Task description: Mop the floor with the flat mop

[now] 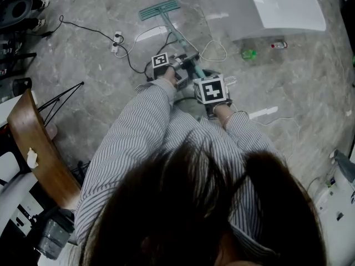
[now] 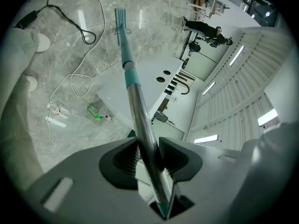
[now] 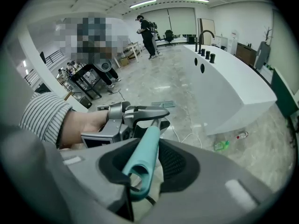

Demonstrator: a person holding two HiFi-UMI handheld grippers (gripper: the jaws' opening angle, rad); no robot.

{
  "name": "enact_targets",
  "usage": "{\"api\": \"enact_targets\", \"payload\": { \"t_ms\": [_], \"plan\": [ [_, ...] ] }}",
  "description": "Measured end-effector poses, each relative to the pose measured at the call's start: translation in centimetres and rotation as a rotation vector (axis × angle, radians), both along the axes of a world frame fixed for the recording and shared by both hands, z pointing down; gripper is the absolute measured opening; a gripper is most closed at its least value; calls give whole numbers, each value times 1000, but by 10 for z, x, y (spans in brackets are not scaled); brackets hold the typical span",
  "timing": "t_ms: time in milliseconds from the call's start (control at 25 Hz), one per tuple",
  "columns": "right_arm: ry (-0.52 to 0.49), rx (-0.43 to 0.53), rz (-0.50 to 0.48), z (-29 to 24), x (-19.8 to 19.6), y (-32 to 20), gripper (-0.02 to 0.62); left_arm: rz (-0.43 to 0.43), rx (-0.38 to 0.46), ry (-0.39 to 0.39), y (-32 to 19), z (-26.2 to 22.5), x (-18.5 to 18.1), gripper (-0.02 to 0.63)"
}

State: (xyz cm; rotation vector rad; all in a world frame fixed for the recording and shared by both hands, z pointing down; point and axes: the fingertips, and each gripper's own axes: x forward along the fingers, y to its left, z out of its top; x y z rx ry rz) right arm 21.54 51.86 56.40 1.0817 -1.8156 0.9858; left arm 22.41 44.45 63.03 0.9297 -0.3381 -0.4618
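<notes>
Head view: flat mop (image 1: pixel 160 9) lies head-down on the floor (image 1: pixel 83 4).
Left gripper (image 2: pixel 148 155) jaws clamp its shaft; right gripper (image 3: pixel 145 164) jaws clamp its teal end.

In the head view your hair (image 1: pixel 205 204) blocks most of the lower frame, and the mop handle (image 1: pixel 176 35) disappears behind your left gripper (image 1: pixel 182 64) and right gripper (image 1: pixel 205 76). The wooden chair (image 1: pixel 33 143) and white counter (image 1: pixel 283 4) get clipped at the edges. The green item (image 1: pixel 248 54) is too small to identify.
</notes>
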Motion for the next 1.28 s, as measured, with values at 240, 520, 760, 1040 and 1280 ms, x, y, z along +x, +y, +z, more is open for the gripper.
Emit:
{"api": "enact_targets", "payload": {
  "t_ms": [240,520,760,1040,1280],
  "plan": [
    [7,-23,4,3,1,-14,115,-14,2,-13,-16,5,-2,130],
    [-2,-33,0,9,-8,-81,115,-19,15,20,-84,9,-11,130],
    [-29,-46,37,21,-51,-193,115,-3,-3,-1,-197,22,-53,127],
    [-35,-67,79,20,-135,-346,115,-37,-39,-5,-352,22,-136,120],
    [-45,-34,126,10,-184,-475,115,-11,-23,-10,-477,10,-181,124]
  ]
}}
